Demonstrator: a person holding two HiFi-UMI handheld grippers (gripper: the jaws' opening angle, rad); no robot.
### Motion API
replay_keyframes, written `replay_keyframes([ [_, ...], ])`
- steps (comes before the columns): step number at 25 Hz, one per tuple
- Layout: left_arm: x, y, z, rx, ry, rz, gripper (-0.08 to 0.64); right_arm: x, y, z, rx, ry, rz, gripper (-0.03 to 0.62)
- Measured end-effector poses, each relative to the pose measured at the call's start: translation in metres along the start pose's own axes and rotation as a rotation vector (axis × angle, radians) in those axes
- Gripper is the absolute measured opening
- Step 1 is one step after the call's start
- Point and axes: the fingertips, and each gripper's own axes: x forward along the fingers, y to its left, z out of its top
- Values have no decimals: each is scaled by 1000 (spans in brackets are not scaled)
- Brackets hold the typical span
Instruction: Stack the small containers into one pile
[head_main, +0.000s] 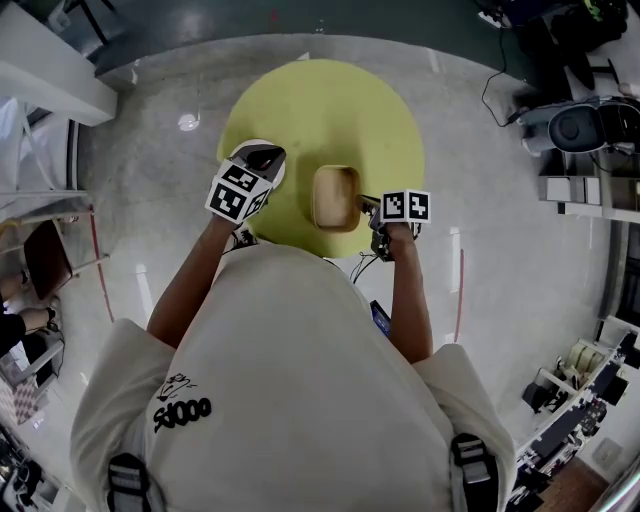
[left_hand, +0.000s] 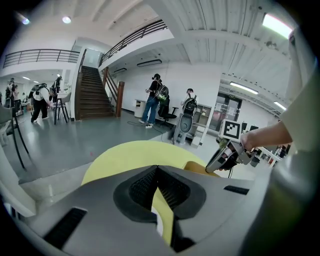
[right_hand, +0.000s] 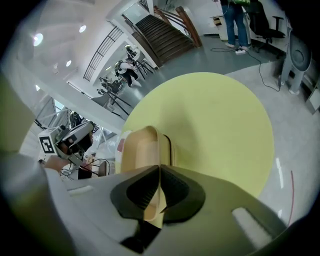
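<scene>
A: What's the biggest thing under the tongs?

B: The pale grey polished floor (head_main: 520, 250). On it stands a round yellow counter (head_main: 320, 100), and both pairs of tongs hang over its near half.

A: Where's the container?

B: A tan, rounded-rectangle container (right_hand: 140, 150) sits right at the tips of the right tongs (right_hand: 160, 169) and stretches away from them over the yellow top. In the head view it lies between the two pairs of tongs, touching the right pair and a little apart from the left. A dark line runs along its far rim. I can't tell whether that means a second one is nested inside.

A: How do the right tongs stand?

B: They are clamped on the container's near wall, one pad inside the rim and one outside, pointing steeply down.

A: And the left tongs (left_hand: 157, 169)?

B: Their pads meet at the tips, over the yellow top. A sliver of counter and something white show through the gap lower down, too little to name. From there the right tongs appear off to the right, with the tan rim just below them.

A: The smallest things?

B: The black-and-white marker cubes, one on the left tongs (head_main: 238, 190) and one on the right (head_main: 405, 206).
</scene>
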Motion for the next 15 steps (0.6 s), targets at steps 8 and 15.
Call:
replay_keyframes([
  [8, -1, 5, -5, -22, 4, 20, 6, 11, -4, -6, -4, 18, -27, 25],
  [15, -3, 5, -7, -28, 15, 30, 6, 21, -13, -9, -21, 17, -75, 25],
])
